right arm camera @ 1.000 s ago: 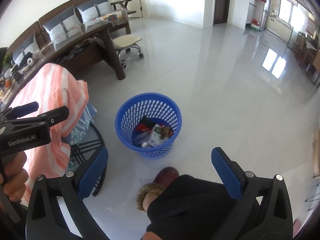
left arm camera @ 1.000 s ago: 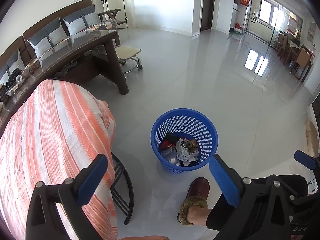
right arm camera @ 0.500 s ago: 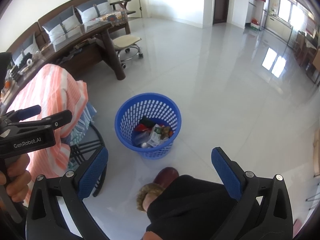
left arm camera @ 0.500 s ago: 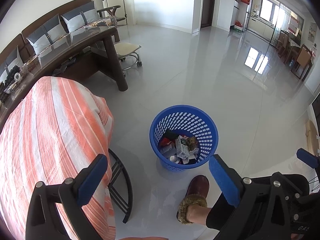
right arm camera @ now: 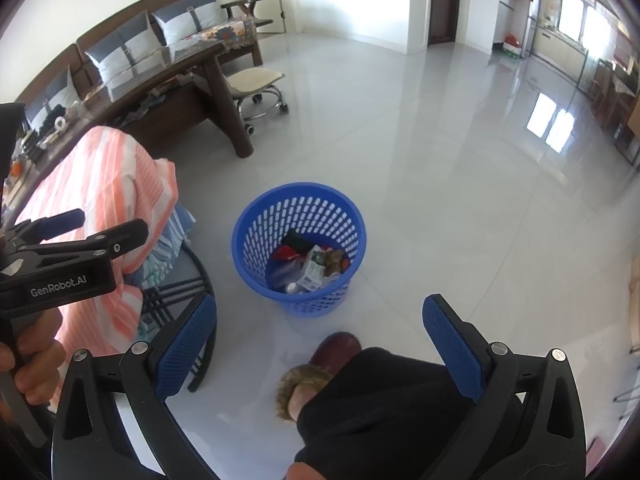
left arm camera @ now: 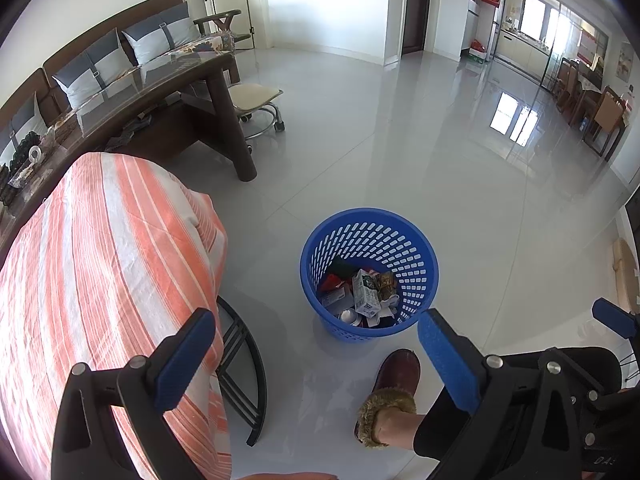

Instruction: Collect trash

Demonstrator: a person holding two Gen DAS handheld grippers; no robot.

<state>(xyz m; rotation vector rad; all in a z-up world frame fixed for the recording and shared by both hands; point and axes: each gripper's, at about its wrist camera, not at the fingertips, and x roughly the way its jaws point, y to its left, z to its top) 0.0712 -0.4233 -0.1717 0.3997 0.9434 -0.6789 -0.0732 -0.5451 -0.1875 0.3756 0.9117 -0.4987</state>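
Left gripper [right arm camera: 60, 228] higher; "GenRobot.AI" label [right arm camera: 58, 286] legible.

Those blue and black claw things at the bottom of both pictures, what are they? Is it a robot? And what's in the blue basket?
No robot here: a person holds a grabbing tool in each hand, and a small camera sits on each tool, looking forward between its two fingers. One picture comes from the left claw, the other from the right claw. Both are wide open and hold nothing. In the right picture you can also see the left tool from the side, gripped in the person's hand. On the shiny floor stands a blue trash basket with rubbish inside, including a small white carton. Near it is the person's brown slipper, and beside it a round table under an orange striped cloth.
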